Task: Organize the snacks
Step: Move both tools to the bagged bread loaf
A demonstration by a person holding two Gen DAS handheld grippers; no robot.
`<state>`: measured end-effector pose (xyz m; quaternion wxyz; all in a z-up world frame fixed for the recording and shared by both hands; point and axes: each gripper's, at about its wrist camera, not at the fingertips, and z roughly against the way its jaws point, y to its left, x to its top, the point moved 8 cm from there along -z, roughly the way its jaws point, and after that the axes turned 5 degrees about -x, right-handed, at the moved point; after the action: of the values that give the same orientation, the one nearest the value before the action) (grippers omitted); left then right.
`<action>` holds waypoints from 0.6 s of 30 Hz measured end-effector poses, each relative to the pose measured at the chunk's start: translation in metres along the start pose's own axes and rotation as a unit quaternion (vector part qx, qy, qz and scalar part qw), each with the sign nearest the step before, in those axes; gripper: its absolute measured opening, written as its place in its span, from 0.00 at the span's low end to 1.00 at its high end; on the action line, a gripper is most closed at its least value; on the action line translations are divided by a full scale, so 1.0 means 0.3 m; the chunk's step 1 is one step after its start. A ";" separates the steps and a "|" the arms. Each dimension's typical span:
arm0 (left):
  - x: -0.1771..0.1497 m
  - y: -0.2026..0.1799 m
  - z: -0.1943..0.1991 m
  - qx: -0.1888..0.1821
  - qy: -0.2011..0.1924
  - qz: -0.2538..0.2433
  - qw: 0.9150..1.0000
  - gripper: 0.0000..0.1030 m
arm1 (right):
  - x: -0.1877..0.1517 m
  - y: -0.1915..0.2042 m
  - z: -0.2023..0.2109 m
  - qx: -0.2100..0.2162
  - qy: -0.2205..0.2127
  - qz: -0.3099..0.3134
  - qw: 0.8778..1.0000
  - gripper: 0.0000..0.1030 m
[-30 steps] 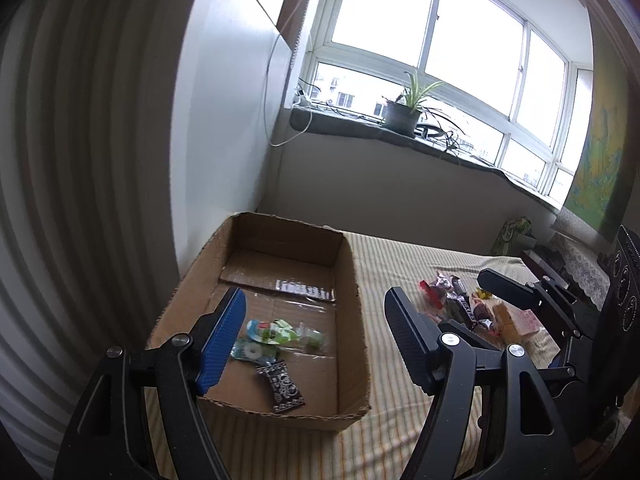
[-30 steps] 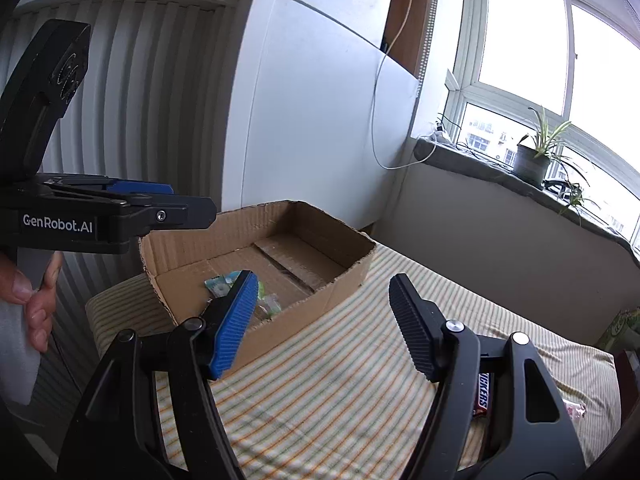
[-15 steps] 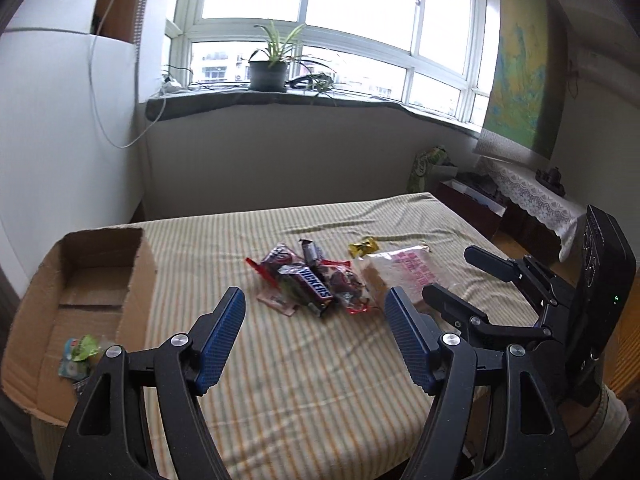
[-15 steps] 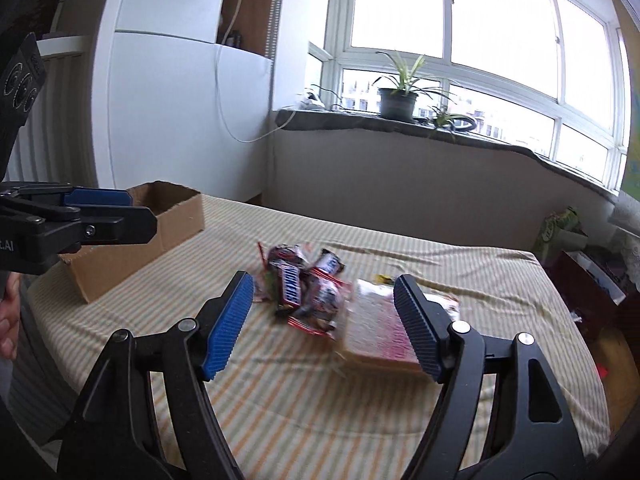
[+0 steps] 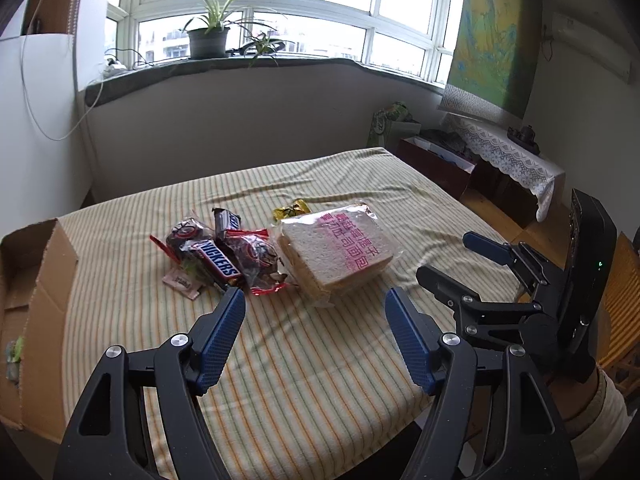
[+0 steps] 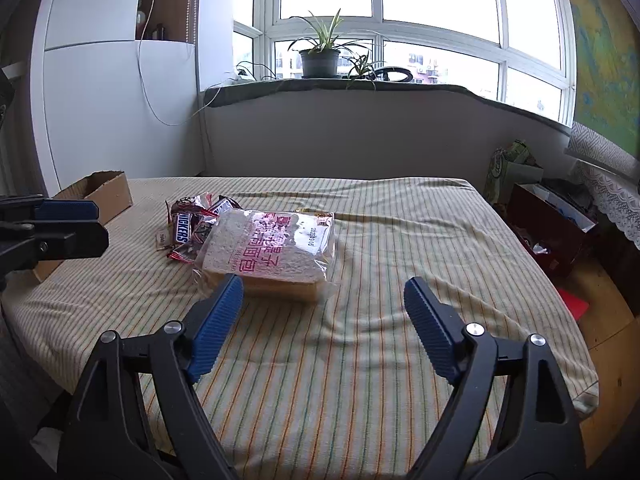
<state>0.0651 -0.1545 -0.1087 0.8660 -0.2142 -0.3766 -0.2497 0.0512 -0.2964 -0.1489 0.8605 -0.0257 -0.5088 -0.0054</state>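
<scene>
A: Both grippers empty. Left gripper (image 5: 314, 312) has its jaws apart, nothing between them. Right gripper (image 6: 322, 298) has just been opening and now stands wide, also nothing between the pads.

B: Target?

A: I'd say the clear-bagged loaf of sliced white bread with pink print (image 6: 272, 250), flat on the striped yellow tablecloth (image 6: 400, 240), just ahead of the right gripper. Red and brown wrapped candy bars (image 5: 224, 258) are piled touching its left side.

B: Approach?

A: Straddle the loaf's short sides and close gently, since bread crushes. Then carry it to the brown cardboard box (image 5: 40, 280) at the left table edge.
</scene>
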 end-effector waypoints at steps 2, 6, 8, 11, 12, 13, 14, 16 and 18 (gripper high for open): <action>-0.013 -0.006 -0.036 -0.004 0.011 0.000 1.000 0.70 | -0.006 -0.004 -0.020 0.007 0.008 -0.009 1.000 0.86; -0.036 -0.010 -0.115 -0.013 0.029 -0.002 0.999 0.70 | -0.001 -0.028 -0.075 0.037 0.032 -0.044 0.998 0.86; -0.044 -0.007 -0.158 -0.016 0.038 -0.004 0.999 0.70 | 0.014 -0.042 -0.111 0.056 0.046 -0.058 0.996 0.86; -0.046 0.003 -0.227 -0.023 0.049 -0.003 0.999 0.70 | 0.053 -0.052 -0.159 0.070 0.055 -0.061 0.994 0.92; -0.043 0.009 -0.250 -0.024 0.053 0.002 0.998 0.70 | 0.069 -0.049 -0.175 0.077 0.057 -0.058 0.994 0.95; -0.039 0.013 -0.269 -0.027 0.055 0.008 0.998 0.70 | 0.083 -0.042 -0.193 0.083 0.061 -0.054 0.993 0.96; -0.032 0.014 -0.282 -0.031 0.054 0.013 0.998 0.70 | 0.098 -0.038 -0.211 0.087 0.065 -0.051 0.993 0.96; -0.018 0.014 -0.297 -0.038 0.053 0.017 0.998 0.70 | 0.128 -0.029 -0.241 0.093 0.069 -0.045 0.992 0.96; -0.012 0.010 -0.302 -0.041 0.052 0.012 0.998 0.70 | 0.151 -0.019 -0.267 0.101 0.072 -0.040 0.991 0.96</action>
<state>0.1142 -0.2018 -0.1686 0.8777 -0.2410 -0.3182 -0.2653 0.1430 -0.3052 -0.1476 0.8923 0.0828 -0.4438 0.0096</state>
